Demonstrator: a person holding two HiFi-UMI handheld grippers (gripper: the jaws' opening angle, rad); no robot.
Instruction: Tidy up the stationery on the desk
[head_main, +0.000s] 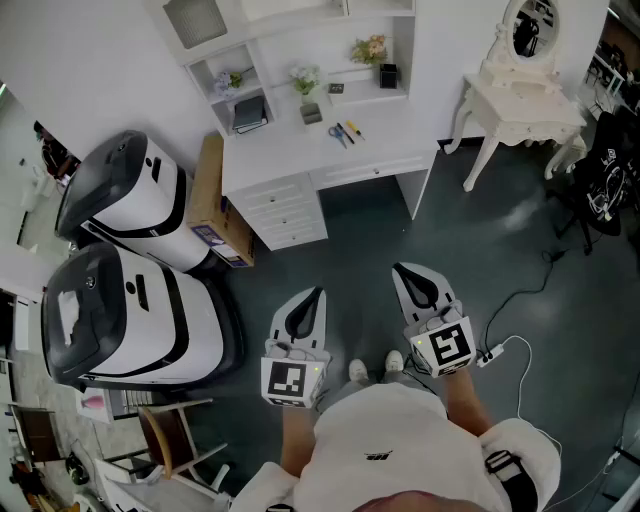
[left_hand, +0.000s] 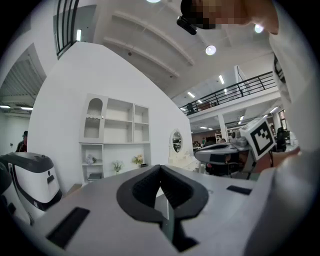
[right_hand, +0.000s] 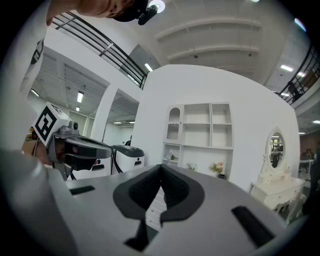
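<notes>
Left gripper (head_main: 319, 293) and right gripper (head_main: 398, 268), both with jaws together and empty, were held level above the floor (head_main: 480, 250), well apart from the stationery (head_main: 343, 131) lying on the white desk (head_main: 290, 155)

Left hand-held gripper (head_main: 317, 293) and right hand-held gripper (head_main: 399, 268) point forward, jaws together.

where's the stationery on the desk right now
Head view, top centre: the stationery lies on the white desk, just right of the small flower pot.
</notes>
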